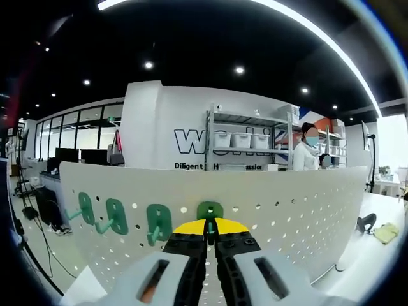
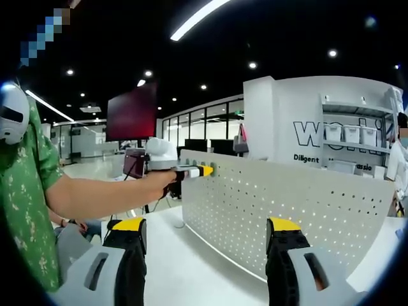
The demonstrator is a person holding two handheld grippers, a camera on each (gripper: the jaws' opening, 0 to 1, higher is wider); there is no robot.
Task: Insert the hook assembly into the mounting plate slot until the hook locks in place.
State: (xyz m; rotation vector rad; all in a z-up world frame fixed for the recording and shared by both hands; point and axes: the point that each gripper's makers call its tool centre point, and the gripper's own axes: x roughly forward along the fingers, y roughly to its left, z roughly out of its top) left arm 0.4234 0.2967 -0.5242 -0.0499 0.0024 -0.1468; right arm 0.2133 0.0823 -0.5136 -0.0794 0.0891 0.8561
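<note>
A white perforated mounting plate (image 1: 287, 210) stands upright on a white table. Three green hooks (image 1: 115, 217) hang on its left part. A fourth green hook (image 1: 210, 209) sits against the plate near its top edge, and my left gripper (image 1: 210, 228) is shut on it with its yellow-tipped jaws pressed together. The right gripper view shows the same plate (image 2: 287, 204) from the side, with the left gripper (image 2: 194, 171) in a person's hand at the plate's upper left end. My right gripper (image 2: 207, 236) stands open and wide, holding nothing, in front of the plate.
A person's arm in a green patterned sleeve (image 2: 29, 197) reaches in from the left. A masked person in white (image 1: 306, 152) stands by a shelf with bins (image 1: 245, 140) behind the plate. A yellowish item (image 1: 386, 233) and a black object (image 1: 364, 222) lie on the table at right.
</note>
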